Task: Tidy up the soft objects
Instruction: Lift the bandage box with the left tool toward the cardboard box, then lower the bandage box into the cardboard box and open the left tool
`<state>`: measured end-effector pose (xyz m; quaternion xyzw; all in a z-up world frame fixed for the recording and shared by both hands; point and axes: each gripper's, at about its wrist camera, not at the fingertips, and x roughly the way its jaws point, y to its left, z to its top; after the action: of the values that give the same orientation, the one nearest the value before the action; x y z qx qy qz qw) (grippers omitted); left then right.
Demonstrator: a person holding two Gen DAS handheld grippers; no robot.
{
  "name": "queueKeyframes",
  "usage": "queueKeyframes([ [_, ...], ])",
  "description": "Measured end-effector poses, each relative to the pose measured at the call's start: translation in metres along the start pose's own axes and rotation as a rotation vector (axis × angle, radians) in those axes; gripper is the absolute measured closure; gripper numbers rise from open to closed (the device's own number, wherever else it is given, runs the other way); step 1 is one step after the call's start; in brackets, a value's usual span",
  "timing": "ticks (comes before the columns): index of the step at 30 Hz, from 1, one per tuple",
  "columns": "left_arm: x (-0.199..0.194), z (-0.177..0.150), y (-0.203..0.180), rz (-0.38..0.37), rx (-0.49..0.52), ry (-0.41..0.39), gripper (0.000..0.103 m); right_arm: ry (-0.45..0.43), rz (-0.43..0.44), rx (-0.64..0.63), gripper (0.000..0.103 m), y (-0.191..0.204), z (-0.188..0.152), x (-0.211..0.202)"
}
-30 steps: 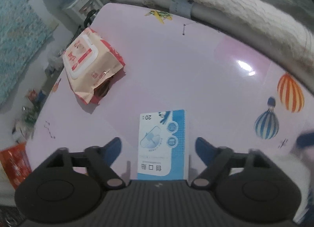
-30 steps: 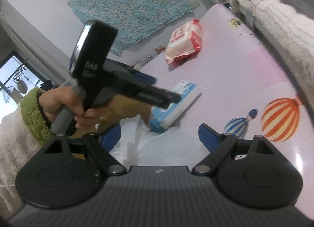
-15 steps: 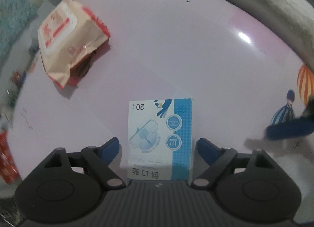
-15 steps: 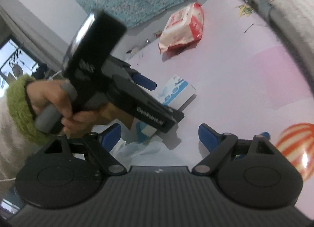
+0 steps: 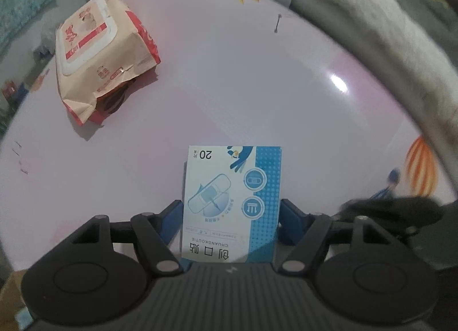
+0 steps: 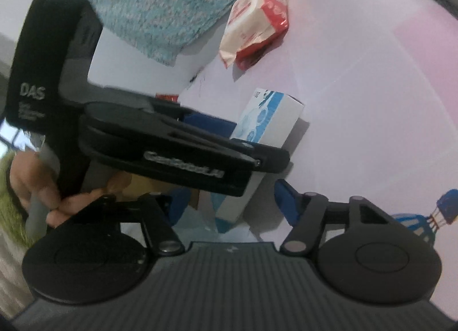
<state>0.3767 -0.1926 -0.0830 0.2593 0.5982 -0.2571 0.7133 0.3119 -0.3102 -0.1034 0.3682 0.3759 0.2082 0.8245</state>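
A blue-and-white plaster box (image 5: pixel 232 202) lies on the pink table (image 5: pixel 257 87), between the blue fingers of my left gripper (image 5: pixel 230 216). That gripper points straight down. Its jaws are closing and the pads meet the box's two long sides. A red-and-cream wet-wipes pack (image 5: pixel 100 53) lies apart at the far left. My right gripper (image 6: pixel 232 205) comes in low behind the left one, and its jaws are closing. Crumpled white plastic (image 6: pixel 206 222) and the box's near end (image 6: pixel 229 210) lie between its fingers, and the pads touch neither. The box (image 6: pixel 269 119) and the wipes pack (image 6: pixel 257 19) show beyond.
A fluffy cream blanket (image 5: pixel 372 30) lies along the table's far right edge. Balloon prints (image 5: pixel 420 170) mark the tabletop. A teal rug (image 6: pixel 171 1) lies on the floor beyond. A hand (image 6: pixel 43 187) in a green fuzzy cuff holds the left gripper's handle.
My left gripper has sunk over the plaster box and its fingers have narrowed onto its sides. My right gripper has dropped and moved in close behind the left one, jaws narrowing.
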Motion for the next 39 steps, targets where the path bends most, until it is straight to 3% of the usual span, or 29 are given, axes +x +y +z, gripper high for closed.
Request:
queueKeyframes([
  [3,-0.007,0.004,-0.002,-0.057,-0.04,-0.016,0.03,-0.029,0.008,0.045,0.049,-0.005,0.002,0.0],
  [5,-0.012,0.006,-0.006,-0.081,-0.052,-0.019,0.03,-0.039,0.01,0.072,0.063,-0.011,0.001,0.0],
  [6,-0.014,0.006,-0.008,-0.083,-0.055,-0.022,0.03,-0.037,0.012,0.083,0.076,-0.013,0.0,0.001],
  [7,-0.012,0.009,-0.006,-0.082,-0.052,-0.025,0.03,-0.035,0.021,0.094,0.079,-0.015,0.0,0.0],
  [13,-0.041,0.008,-0.015,-0.094,-0.051,-0.081,0.029,-0.088,0.024,0.068,0.08,-0.006,-0.003,-0.02],
  [20,-0.116,-0.011,-0.033,-0.092,-0.064,-0.223,0.029,-0.191,0.014,-0.083,0.08,0.046,-0.004,-0.071],
  [25,-0.184,-0.049,-0.052,-0.058,-0.08,-0.327,0.029,-0.24,0.042,-0.198,0.08,0.099,-0.018,-0.113],
  [31,-0.265,-0.127,-0.061,-0.003,-0.18,-0.436,0.029,-0.232,0.121,-0.344,0.08,0.172,-0.043,-0.15],
  [36,-0.297,-0.2,-0.053,0.084,-0.286,-0.479,0.029,-0.143,0.228,-0.43,0.08,0.225,-0.079,-0.15],
  [39,-0.292,-0.242,-0.035,0.084,-0.378,-0.47,0.029,-0.048,0.269,-0.438,0.08,0.245,-0.103,-0.133],
])
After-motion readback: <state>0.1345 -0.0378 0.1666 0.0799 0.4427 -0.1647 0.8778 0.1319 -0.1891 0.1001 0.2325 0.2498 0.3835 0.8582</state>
